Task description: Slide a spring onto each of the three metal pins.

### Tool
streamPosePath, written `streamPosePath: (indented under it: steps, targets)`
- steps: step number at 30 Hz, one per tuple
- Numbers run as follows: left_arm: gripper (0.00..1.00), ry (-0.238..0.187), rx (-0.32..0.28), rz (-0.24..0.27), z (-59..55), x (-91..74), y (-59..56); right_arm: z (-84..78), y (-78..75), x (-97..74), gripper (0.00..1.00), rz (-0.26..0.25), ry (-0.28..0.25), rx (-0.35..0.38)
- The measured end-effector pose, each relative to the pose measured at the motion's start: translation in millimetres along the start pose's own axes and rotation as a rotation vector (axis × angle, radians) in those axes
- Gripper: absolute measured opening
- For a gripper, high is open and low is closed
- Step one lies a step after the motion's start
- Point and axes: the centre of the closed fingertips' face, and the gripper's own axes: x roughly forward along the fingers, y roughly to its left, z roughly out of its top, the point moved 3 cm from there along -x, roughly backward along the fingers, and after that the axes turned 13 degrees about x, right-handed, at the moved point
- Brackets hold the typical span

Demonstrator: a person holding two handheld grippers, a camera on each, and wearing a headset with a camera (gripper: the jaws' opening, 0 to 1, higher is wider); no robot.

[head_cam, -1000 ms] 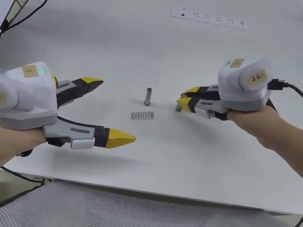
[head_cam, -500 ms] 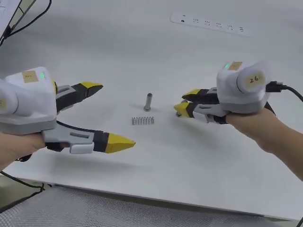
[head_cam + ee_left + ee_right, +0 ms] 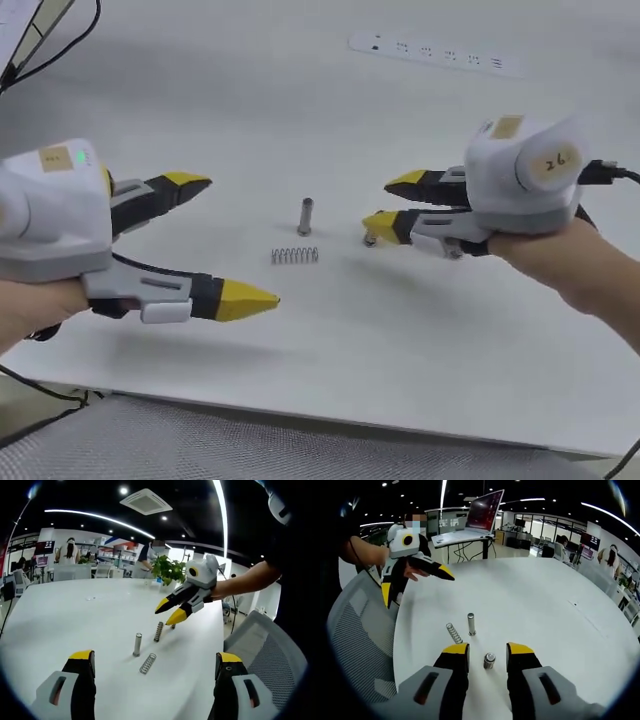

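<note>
The loose spring (image 3: 295,256) is a thin wire coil, so we judge it very light, springy and quick to roll or flick away. A hard pinch would probably buckle it. We would take it across the coils near mid-length with just enough squeeze to lift it, leaving one end free to meet the pin. It lies flat on the white surface (image 3: 330,350), ahead of the left tool (image 3: 215,240) and roughly in line with the gap between its jaws. The bare pin (image 3: 306,216) stands upright just beyond the spring, apart from it. It looks stiff, smooth and narrow-footed, so we expect a sideways knock to tip it.

The spring is pale grey, short and open-wound. The pin is a plain grey metal cylinder that seems slightly wider at the foot.

The left tool is spread wide and holds nothing. The right tool (image 3: 392,203) is parted narrowly. In the right gripper view a second pin (image 3: 489,660) stands between its jaws with a sliver of gap on each side. It seems ringed with coils, though we cannot be sure. From the right tool the loose spring lies ahead and to the left.
</note>
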Motion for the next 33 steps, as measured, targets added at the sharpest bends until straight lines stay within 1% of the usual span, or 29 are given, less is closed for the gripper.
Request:
streamPosePath:
  steps: [5, 8, 10, 12, 18, 21, 24, 26, 27, 28, 30, 32, 33]
  targets:
    - [0.98, 0.000, 0.004, -0.004, 3.5, 1.2, -0.9, 1.4, 2.1, -17.2, 0.28, 0.001, -0.025, -0.010]
    - [0.98, 0.001, 0.009, -0.010, 4.8, 1.5, -2.0, -0.8, 2.4, -28.7, 0.27, -0.002, -0.031, -0.013]
    - [0.98, 0.001, 0.009, -0.011, 5.4, 1.6, -2.1, -1.8, 3.9, -35.5, 0.27, 0.010, -0.042, -0.004]
    - [0.98, 0.001, 0.010, -0.012, 5.7, 1.9, -2.1, -3.3, 3.5, -39.7, 0.27, 0.008, -0.044, -0.001]
    - [0.98, 0.003, 0.013, -0.016, 7.2, 2.7, -2.7, -13.4, 0.3, -56.6, 0.27, 0.005, -0.057, 0.013]
    - [0.98, 0.007, 0.015, -0.017, 7.5, 3.0, -2.7, -20.8, -2.5, -62.4, 0.26, 0.003, -0.047, 0.007]
    - [0.98, 0.009, 0.017, -0.018, 7.8, 3.6, -3.1, -26.1, -0.8, -62.6, 0.25, 0.002, -0.011, -0.049]
    - [0.98, 0.010, 0.014, -0.019, 7.6, 4.0, -3.6, -24.6, 5.8, -59.1, 0.25, 0.013, -0.001, -0.066]
    - [0.98, 0.011, 0.015, -0.020, 7.5, 4.0, -3.9, -23.0, 9.2, -57.5, 0.25, 0.021, -0.002, -0.074]
    - [0.98, 0.012, 0.015, -0.020, 7.4, 4.1, -4.2, -19.2, 15.5, -54.8, 0.25, 0.041, -0.007, -0.094]
    - [0.98, 0.011, 0.013, -0.022, 7.5, 4.0, -4.6, -13.0, 24.4, -49.2, 0.25, 0.060, -0.007, -0.128]
    - [0.98, 0.013, 0.014, -0.021, 7.4, 3.5, -4.3, -7.3, 33.4, -42.9, 0.24, 0.091, 0.007, -0.170]
    - [0.98, 0.012, 0.014, -0.021, 7.4, 3.3, -4.0, -5.3, 35.9, -40.5, 0.24, 0.098, 0.014, -0.189]
